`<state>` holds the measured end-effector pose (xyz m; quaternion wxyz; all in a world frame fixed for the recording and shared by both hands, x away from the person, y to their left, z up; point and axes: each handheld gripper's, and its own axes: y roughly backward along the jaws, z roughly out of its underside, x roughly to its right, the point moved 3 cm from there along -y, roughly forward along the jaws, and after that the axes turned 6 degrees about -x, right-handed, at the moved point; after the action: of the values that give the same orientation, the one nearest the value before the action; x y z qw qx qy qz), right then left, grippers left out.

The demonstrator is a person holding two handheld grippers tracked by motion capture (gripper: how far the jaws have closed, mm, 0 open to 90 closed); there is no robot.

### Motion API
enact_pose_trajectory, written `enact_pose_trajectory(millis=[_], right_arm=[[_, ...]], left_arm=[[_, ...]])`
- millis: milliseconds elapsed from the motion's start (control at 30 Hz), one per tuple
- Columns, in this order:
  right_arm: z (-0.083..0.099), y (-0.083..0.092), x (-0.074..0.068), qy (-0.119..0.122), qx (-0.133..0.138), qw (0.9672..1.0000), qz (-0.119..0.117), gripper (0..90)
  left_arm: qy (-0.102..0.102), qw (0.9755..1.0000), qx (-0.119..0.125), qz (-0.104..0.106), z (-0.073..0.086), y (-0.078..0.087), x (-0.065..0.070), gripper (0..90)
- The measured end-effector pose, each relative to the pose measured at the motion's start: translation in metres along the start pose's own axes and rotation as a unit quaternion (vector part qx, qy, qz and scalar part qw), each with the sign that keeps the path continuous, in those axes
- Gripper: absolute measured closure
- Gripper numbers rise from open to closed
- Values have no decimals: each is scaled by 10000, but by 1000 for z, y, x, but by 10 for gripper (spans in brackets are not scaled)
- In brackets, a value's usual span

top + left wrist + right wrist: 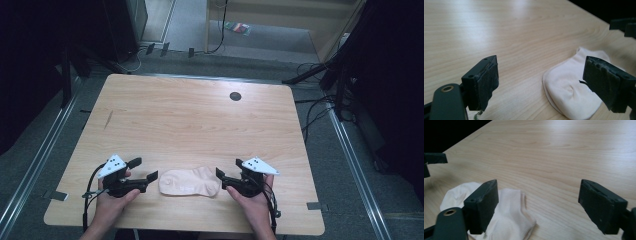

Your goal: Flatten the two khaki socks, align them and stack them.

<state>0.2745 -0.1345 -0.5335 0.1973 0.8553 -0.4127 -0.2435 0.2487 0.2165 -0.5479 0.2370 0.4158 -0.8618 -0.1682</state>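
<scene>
– Where's the sock (190, 182)?
– Flat on the bench (190, 120) near its front edge, between both tools, touching neither.
– And the grip?
– Left hand-held gripper (145, 175) and right hand-held gripper (226, 176) both gape, released. A dark round spot (235, 96) sits far back.

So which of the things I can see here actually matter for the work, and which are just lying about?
In the work:
- the pale sock, lying flat on the table
- the left gripper, open beside it
- the right gripper, open on its other side

Just lying about:
- the dark round hole in the tabletop
- the colourful packet on the floor behind
- loose cables on the floor
</scene>
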Motion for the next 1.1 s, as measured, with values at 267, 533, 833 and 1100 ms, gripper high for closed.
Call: enact_pose_trajectory(millis=[267, 533, 833, 1100], right_arm=[[-6, 16, 22, -181, 173, 9995, 196, 133], [-5, 27, 47, -296, 244, 9983, 441, 134], [2, 39, 71, -310, 209, 9964, 767, 135], [12, 51, 93, -442, 169, 9936, 1027, 136]], left_arm=[[156, 9997, 133, -129, -1, 15, -19, 90], [393, 9979, 221, -469, 2, 31, -47, 91], [373, 9950, 78, -926, 9, 40, -67, 90], [368, 9913, -66, -1260, 16, 48, -82, 90]])
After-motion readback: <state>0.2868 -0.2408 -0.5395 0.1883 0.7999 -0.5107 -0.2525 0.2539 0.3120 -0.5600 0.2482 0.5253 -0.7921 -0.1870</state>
